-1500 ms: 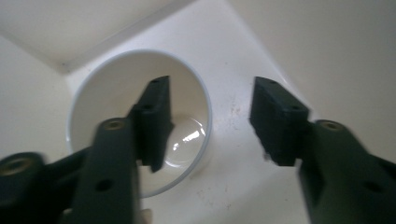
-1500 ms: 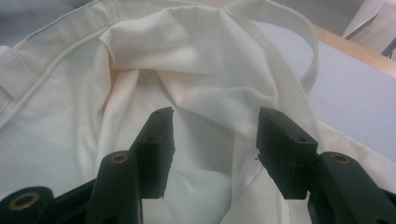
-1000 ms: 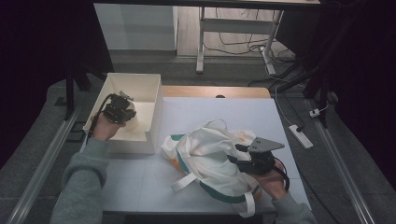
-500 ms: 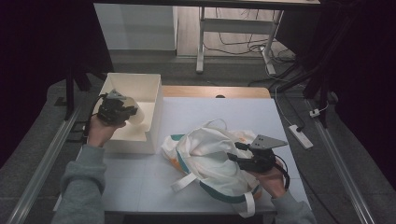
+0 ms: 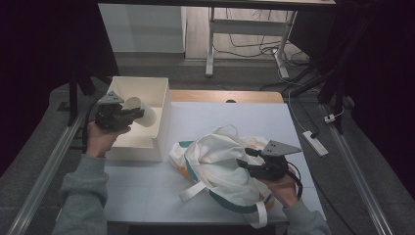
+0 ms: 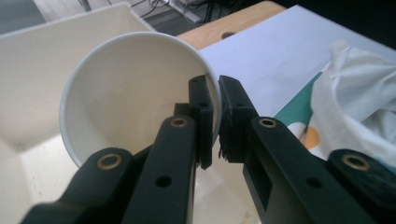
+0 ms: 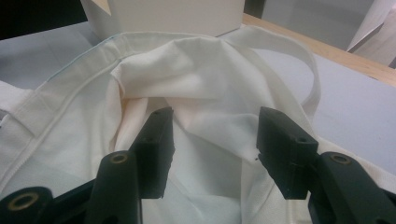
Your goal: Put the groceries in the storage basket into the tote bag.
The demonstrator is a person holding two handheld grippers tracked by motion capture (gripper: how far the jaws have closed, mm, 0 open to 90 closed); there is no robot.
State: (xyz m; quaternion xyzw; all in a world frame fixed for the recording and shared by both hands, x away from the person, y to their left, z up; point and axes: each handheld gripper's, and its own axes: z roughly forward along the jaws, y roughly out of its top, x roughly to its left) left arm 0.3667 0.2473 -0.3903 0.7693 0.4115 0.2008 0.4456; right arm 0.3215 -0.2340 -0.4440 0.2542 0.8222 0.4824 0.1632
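A white paper cup point(image 5: 143, 111) lies on its side in the air over the white box point(image 5: 147, 147), its mouth toward my left gripper's camera. My left gripper point(image 5: 131, 113) is shut on the cup's rim point(image 6: 140, 42), one jaw inside the cup and one outside point(image 6: 215, 88). A cream tote bag point(image 5: 220, 156) with green trim lies crumpled on the white table top. My right gripper point(image 5: 242, 164) rests at the bag's right side, jaws apart over loose fabric point(image 7: 196, 70), with nothing pinched between its pads point(image 7: 215, 126).
The open box stands at the table's left edge. A strip of wooden table edge point(image 5: 225, 96) runs along the far side. A power strip point(image 5: 314, 143) and cables lie on the floor to the right. Metal rails flank the table.
My left gripper has lifted the cup a little higher above the box. The right gripper and the bag have stayed where they were.
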